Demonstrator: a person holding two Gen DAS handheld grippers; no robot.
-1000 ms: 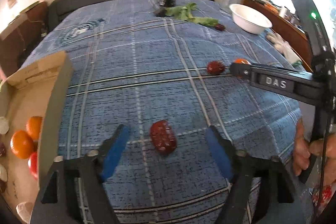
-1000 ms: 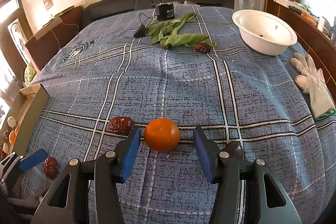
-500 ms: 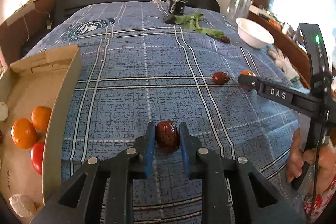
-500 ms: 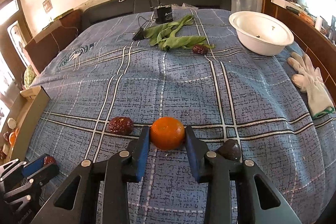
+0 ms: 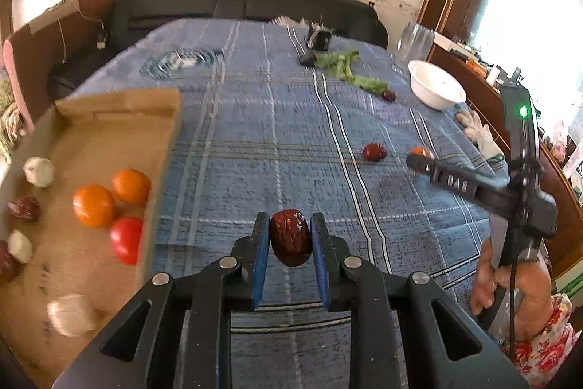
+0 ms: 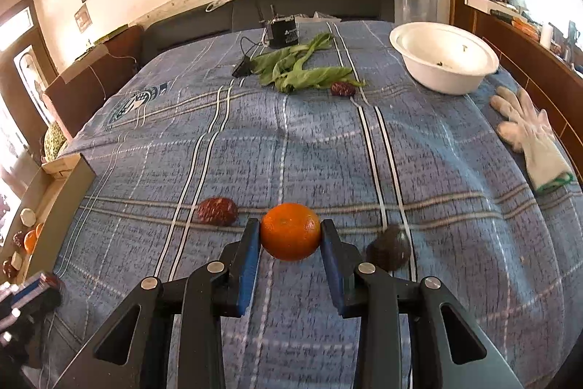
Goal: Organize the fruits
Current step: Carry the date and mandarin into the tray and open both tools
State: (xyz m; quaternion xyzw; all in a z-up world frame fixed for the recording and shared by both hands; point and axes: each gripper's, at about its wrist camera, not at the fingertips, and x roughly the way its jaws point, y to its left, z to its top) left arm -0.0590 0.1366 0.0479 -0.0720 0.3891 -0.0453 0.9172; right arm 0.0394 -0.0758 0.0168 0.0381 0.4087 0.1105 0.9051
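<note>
Jaws of both grippers are closed on fruit: a date point(image 5: 290, 237) is held by the left gripper point(image 5: 290, 239), an orange point(image 6: 290, 231) by the right gripper point(image 6: 290, 236), both just above the tabletop point(image 6: 328, 148). Carrying to the box point(image 5: 160, 148) is judged next; its raised wall must be cleared. Two dates point(image 6: 217, 211) point(image 6: 343, 89) and a dark fruit point(image 6: 388, 252) are left.

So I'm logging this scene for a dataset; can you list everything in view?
Red dates: two loose on the cloth, by the orange and by the leaves; one in the left gripper.
Orange: one, in the right gripper.
Cardboard box: one, brown, left; holds oranges, a red fruit, dates, white pieces.
Bowl: one, white, far right.
Leaves: green, far centre.
Glove: white, right edge.
Cloth: blue plaid.
Left gripper: shut.
Right gripper: shut.
</note>
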